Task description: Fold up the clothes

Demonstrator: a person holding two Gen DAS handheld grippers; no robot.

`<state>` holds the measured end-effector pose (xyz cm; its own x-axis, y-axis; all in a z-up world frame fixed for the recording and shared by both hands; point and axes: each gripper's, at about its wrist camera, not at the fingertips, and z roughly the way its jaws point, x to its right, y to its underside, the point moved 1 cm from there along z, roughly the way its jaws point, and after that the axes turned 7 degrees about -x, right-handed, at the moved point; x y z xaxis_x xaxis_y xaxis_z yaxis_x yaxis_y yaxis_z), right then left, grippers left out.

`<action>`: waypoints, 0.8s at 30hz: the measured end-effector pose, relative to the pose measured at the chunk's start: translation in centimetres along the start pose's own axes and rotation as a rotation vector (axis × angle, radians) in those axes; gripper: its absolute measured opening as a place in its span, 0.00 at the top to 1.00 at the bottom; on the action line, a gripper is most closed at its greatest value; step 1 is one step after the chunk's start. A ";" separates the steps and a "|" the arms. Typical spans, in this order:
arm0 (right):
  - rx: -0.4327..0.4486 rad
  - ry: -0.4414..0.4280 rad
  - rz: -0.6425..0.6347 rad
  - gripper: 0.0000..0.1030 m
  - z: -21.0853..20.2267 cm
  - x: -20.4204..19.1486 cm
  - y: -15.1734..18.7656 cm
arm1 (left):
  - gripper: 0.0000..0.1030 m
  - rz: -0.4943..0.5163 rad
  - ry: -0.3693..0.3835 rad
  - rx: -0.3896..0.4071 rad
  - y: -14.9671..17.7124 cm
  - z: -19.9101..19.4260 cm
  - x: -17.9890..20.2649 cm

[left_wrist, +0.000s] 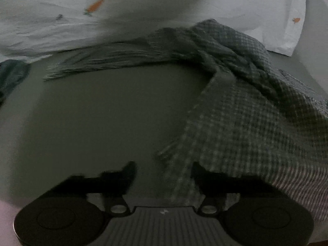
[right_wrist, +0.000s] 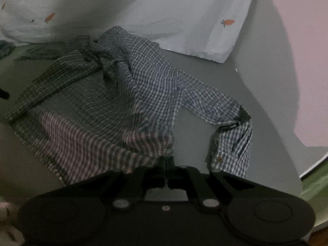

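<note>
A blue-and-white checked shirt (right_wrist: 123, 94) lies crumpled on a grey surface (right_wrist: 235, 86). One sleeve with a brown cuff button (right_wrist: 233, 141) trails to the right, and the other sleeve (left_wrist: 114, 59) stretches left. My right gripper (right_wrist: 167, 164) is shut on the shirt's near hem, which bunches up between its fingers. My left gripper (left_wrist: 164, 170) stands open at the shirt's left edge. A strip of checked fabric (left_wrist: 182, 176) runs between its fingers, close to the right fingertip (left_wrist: 197, 168), and the jaws are apart from it.
A white sheet with small orange carrot prints (left_wrist: 61, 26) lies bunched along the far side (right_wrist: 194, 20). A dark green cloth (left_wrist: 12, 73) sits at the far left. The grey surface ends at a rounded edge on the right (right_wrist: 293, 164), with pink beyond.
</note>
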<state>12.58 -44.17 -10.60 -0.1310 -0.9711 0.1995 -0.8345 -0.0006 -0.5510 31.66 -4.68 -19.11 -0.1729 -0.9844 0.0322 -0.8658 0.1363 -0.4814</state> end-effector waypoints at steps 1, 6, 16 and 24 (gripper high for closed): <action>-0.002 0.001 0.002 0.99 0.1 0.1 0.1 | 0.25 0.000 0.012 -0.004 -0.7 0.7 0.8; -0.011 0.018 0.006 0.98 0.7 -0.1 0.6 | 0.20 0.079 -0.057 -0.006 -4.4 3.9 3.8; 0.043 0.018 -0.031 0.99 -2.3 1.5 1.2 | 0.98 -0.252 0.012 0.053 -4.4 -0.9 0.4; -0.040 -0.023 -0.035 1.00 -1.8 5.1 3.2 | 1.00 -0.464 -0.223 -0.007 6.8 -7.4 -7.3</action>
<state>8.27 -48.71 -9.84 -0.0895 -0.9760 0.1987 -0.8592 -0.0252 -0.5110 23.59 4.23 -16.16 0.3335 -0.9412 0.0530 -0.8308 -0.3201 -0.4554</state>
